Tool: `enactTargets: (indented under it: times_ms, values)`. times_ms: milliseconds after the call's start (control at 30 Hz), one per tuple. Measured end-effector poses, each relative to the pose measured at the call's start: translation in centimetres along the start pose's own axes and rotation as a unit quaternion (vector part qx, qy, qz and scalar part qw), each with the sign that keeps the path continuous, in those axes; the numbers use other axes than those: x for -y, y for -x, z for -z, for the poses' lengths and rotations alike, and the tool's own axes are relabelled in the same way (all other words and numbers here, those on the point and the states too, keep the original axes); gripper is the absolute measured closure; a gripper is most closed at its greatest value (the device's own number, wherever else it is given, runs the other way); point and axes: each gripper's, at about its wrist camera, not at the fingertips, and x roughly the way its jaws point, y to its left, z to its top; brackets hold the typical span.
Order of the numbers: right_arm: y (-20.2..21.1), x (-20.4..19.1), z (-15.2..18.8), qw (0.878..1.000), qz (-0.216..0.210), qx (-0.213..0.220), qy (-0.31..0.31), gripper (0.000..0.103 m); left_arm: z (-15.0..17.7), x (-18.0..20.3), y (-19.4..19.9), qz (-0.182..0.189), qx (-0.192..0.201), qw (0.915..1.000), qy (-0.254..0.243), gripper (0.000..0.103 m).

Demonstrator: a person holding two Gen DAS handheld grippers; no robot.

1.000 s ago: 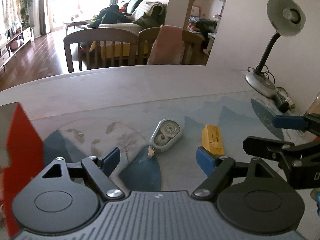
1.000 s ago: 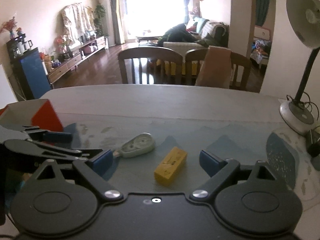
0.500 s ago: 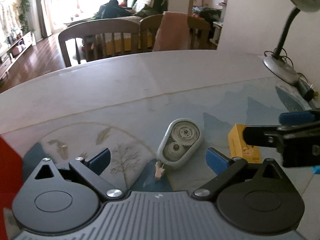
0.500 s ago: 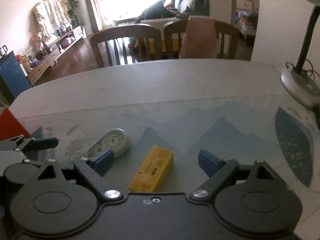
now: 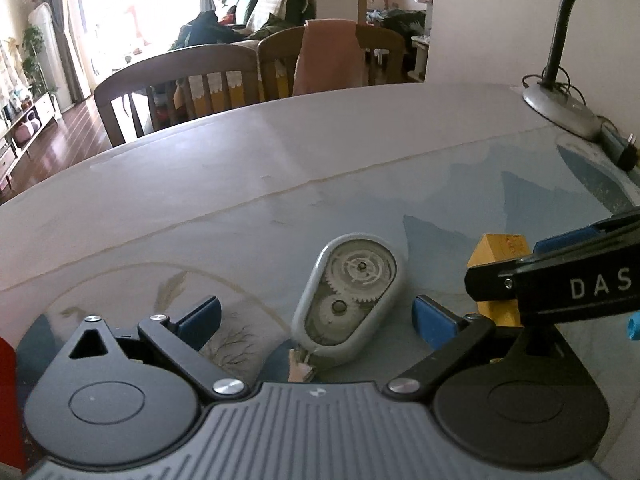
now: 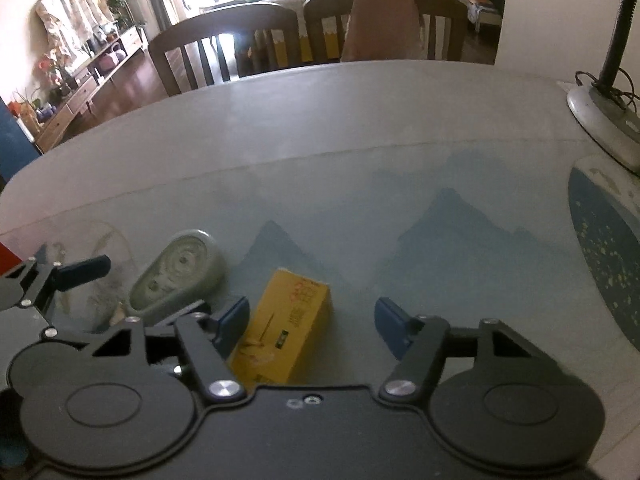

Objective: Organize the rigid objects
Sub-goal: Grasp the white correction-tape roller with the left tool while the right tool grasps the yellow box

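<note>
A grey correction tape dispenser (image 5: 348, 296) lies flat on the printed table mat (image 5: 440, 184), its tip towards the camera. My left gripper (image 5: 316, 322) stands wide open low over it, a blue pad on each side and neither touching. Just right of it lies a yellow box (image 6: 288, 328). My right gripper (image 6: 314, 326) straddles the box and its jaws are closing. The left pad is close to the box's side; the right pad stands apart from it. The right gripper's black finger (image 5: 560, 280) crosses the yellow box (image 5: 500, 248) in the left wrist view.
A desk lamp's grey base (image 6: 604, 120) and its cord sit at the back right, with a black plug (image 5: 620, 146) beside it. A red object (image 5: 6, 400) stands at the left edge. Wooden chairs (image 5: 180, 80) line the table's far side.
Both grippers have come down and closer to the table. The left jaws widened around the correction tape. The right jaws narrowed around the yellow box.
</note>
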Motion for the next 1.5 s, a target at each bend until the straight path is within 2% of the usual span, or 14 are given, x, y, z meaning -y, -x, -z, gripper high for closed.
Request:
enactTargets:
  times_ms: [200, 400, 533, 600, 667, 733, 767, 1033, 1500]
  values:
    - [0.7, 1.2, 0.6, 1.000, 0.012, 0.011, -0.009, 0.040, -0.3, 0.7, -0.5, 0.005, 0.012, 0.9999, -0.009, 0.001]
    - [1.3, 2.2, 1.1, 1.000, 0.005, 0.024, -0.019, 0.051, -0.8, 1.2, -1.0, 0.017, 0.018, 0.9996, -0.010, 0.000]
    - [1.5, 2.4, 1.5, 0.999, 0.005, 0.030, -0.017, 0.062, -1.0, 1.2, -0.9, 0.018, 0.013, 0.9997, -0.005, 0.001]
    - [1.6, 2.6, 1.7, 0.999, 0.004, 0.033, -0.017, 0.066, -1.1, 1.2, -0.8, 0.017, 0.010, 0.9998, -0.004, 0.005]
    - [1.8, 2.7, 1.8, 0.999, 0.003, 0.033, -0.018, 0.070, -1.2, 1.3, -0.6, 0.014, 0.009, 0.9999, -0.002, 0.015]
    - [1.9, 2.6, 1.8, 0.999, 0.004, 0.032, -0.017, 0.072, -1.5, 1.4, -0.4, 0.014, 0.012, 0.9998, -0.003, 0.041]
    - [1.9, 2.5, 1.7, 0.999, 0.004, 0.030, -0.019, 0.072, -1.7, 1.5, -0.2, 0.016, 0.012, 0.9998, -0.006, 0.047]
    - [3.0, 1.7, 2.3, 1.000, -0.002, 0.023, -0.021, 0.074, -1.6, 1.6, 1.0, 0.015, -0.007, 0.9999, 0.001, 0.048]
    - [7.7, -1.7, 4.2, 0.999, -0.035, 0.035, 0.005, 0.074, -0.6, 0.4, 7.3, 0.034, -0.006, 0.9985, 0.043, 0.049]
